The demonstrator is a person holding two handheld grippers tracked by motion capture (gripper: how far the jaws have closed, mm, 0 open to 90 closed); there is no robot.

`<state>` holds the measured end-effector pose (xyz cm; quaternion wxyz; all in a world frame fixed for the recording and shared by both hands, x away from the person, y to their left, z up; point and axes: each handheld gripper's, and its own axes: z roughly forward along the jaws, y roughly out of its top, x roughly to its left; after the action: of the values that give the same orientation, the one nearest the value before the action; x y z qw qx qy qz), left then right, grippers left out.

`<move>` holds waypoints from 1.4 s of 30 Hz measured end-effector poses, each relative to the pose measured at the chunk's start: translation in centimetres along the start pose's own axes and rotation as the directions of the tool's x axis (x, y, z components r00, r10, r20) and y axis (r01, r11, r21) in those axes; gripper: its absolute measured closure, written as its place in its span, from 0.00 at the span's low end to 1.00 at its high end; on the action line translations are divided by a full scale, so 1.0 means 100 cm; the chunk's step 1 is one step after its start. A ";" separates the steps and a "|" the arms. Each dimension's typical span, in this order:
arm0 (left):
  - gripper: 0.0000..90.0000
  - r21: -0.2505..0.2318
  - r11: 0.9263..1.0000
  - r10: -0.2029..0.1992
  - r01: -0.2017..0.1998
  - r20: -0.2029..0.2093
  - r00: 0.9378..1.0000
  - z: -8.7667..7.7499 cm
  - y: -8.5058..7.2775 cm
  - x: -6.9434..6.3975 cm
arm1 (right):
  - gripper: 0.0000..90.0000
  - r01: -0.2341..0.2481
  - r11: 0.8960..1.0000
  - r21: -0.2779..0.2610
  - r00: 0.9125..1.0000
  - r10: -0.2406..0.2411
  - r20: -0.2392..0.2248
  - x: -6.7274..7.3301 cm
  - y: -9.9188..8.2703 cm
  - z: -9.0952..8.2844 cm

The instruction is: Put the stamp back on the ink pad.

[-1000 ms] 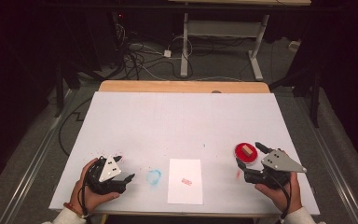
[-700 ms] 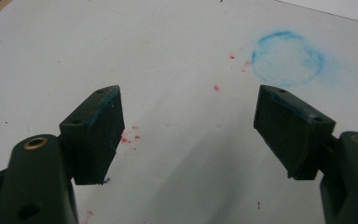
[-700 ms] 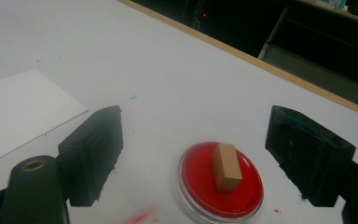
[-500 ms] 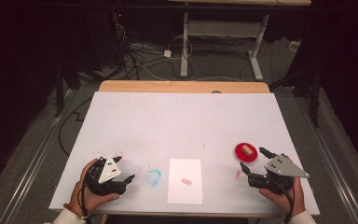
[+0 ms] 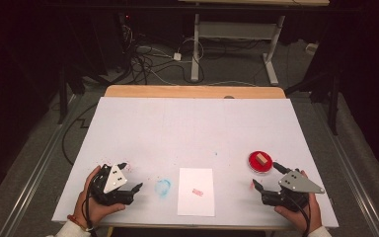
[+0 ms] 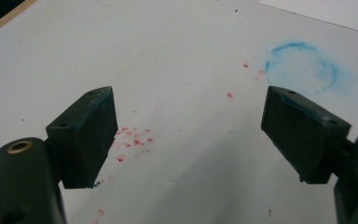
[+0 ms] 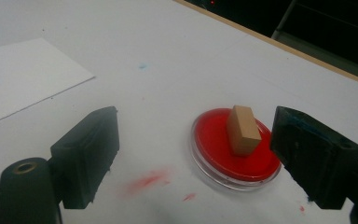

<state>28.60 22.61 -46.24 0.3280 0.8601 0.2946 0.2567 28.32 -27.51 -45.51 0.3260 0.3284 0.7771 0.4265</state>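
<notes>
A small wooden stamp block point(image 5: 261, 159) stands in a round red ink dish point(image 5: 253, 163) at the table's right front. My right gripper point(image 5: 265, 174) is open just in front of the dish, apart from it. In the right gripper view the block point(image 7: 242, 129) and the dish point(image 7: 212, 140) lie ahead between the spread jaws of the gripper point(image 7: 193, 140), nearer the right jaw. A white sheet point(image 5: 196, 197) with a red stamp print point(image 5: 196, 191) lies at front centre. My left gripper point(image 5: 131, 176) rests open at the front left, holding nothing point(image 6: 186, 116).
A blue ring stain point(image 5: 163, 187) marks the table between the left gripper and the sheet, also seen as the blue ring point(image 6: 303, 65). Red specks point(image 6: 133, 140) and a red smear point(image 7: 144, 181) dot the white table point(image 5: 192, 123). Cables and desk legs lie beyond.
My right gripper has drawn back from the red dish toward the table's front edge, leaving the block in the dish. The left gripper has stayed put.
</notes>
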 end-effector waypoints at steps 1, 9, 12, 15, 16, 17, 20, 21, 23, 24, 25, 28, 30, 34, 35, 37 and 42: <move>0.19 -0.001 1.000 0.000 0.000 -0.001 1.000 0.000 0.000 0.000 | 0.18 0.004 1.000 -0.004 1.000 -0.004 -0.001 0.000 0.000 0.000; 0.19 -0.009 1.000 0.006 -0.006 0.000 1.000 -0.004 -0.002 -0.001 | 0.18 0.009 1.000 -0.011 1.000 -0.009 0.003 0.005 0.002 -0.004; 0.19 -0.004 1.000 0.018 -0.018 0.002 1.000 -0.003 -0.001 -0.002 | 0.18 0.016 1.000 -0.018 1.000 -0.016 0.011 0.005 0.003 -0.005; 0.19 -0.003 1.000 0.012 -0.012 0.002 1.000 -0.002 -0.001 -0.002 | 0.18 0.016 1.000 -0.019 1.000 -0.015 0.012 0.005 0.003 -0.005; 0.19 -0.003 1.000 0.011 -0.011 0.002 1.000 -0.002 -0.001 -0.002 | 0.18 0.015 1.000 -0.021 1.000 -0.015 0.012 0.005 0.003 -0.005; 0.19 0.000 1.000 0.013 -0.013 0.002 1.000 -0.002 -0.001 -0.002 | 0.18 0.017 1.000 -0.023 1.000 -0.017 0.011 0.005 0.004 -0.005; 0.19 0.001 1.000 0.013 -0.013 0.002 1.000 -0.002 -0.001 -0.002 | 0.18 0.020 0.999 -0.029 1.000 -0.020 0.014 0.005 0.004 -0.005; 0.19 0.002 1.000 0.013 -0.013 0.002 1.000 -0.002 -0.001 -0.002 | 0.18 0.019 0.999 -0.031 1.000 -0.019 0.014 0.005 0.004 -0.005; 0.19 0.002 1.000 0.015 -0.015 0.000 1.000 -0.002 -0.001 -0.002 | 0.18 0.021 0.999 -0.033 1.000 -0.020 0.019 0.005 0.004 -0.006; 0.19 0.001 1.000 0.014 -0.014 0.000 1.000 -0.002 -0.001 -0.003 | 0.18 0.018 0.999 -0.035 1.000 -0.018 0.019 0.005 0.005 -0.006; 0.19 0.001 1.000 0.015 -0.015 0.002 1.000 -0.003 -0.001 -0.002 | 0.18 0.018 0.999 -0.037 1.000 -0.017 0.019 0.005 0.005 -0.006; 0.19 0.003 1.000 0.015 -0.015 0.002 1.000 -0.003 -0.001 -0.002 | 0.18 0.023 0.999 -0.039 1.000 -0.022 0.019 0.006 0.005 -0.007; 0.19 0.004 1.000 0.015 -0.015 0.002 1.000 -0.002 -0.002 -0.002 | 0.18 0.023 0.999 -0.039 1.000 -0.022 0.021 0.006 0.005 -0.007; 0.19 0.004 1.000 0.015 -0.015 0.002 1.000 -0.002 -0.002 -0.002 | 0.18 0.023 0.999 -0.045 1.000 -0.022 0.021 0.005 0.006 -0.007; 0.19 0.004 1.000 0.015 -0.015 0.002 1.000 -0.002 -0.001 -0.002 | 0.18 0.023 0.999 -0.045 1.000 -0.022 0.021 0.005 0.006 -0.007; 0.19 0.002 1.000 0.012 -0.012 0.003 1.000 -0.002 -0.001 -0.002 | 0.18 0.024 0.999 -0.045 1.000 -0.023 0.021 0.005 0.006 -0.007; 0.19 0.008 1.000 0.012 -0.012 0.002 1.000 -0.001 -0.001 -0.001 | 0.18 0.027 0.999 -0.046 0.999 -0.026 0.022 0.005 0.006 -0.007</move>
<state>28.39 22.66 -46.25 0.3233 0.8633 0.2901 0.2569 27.63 -27.17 -44.83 0.3474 0.3147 0.7679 0.4366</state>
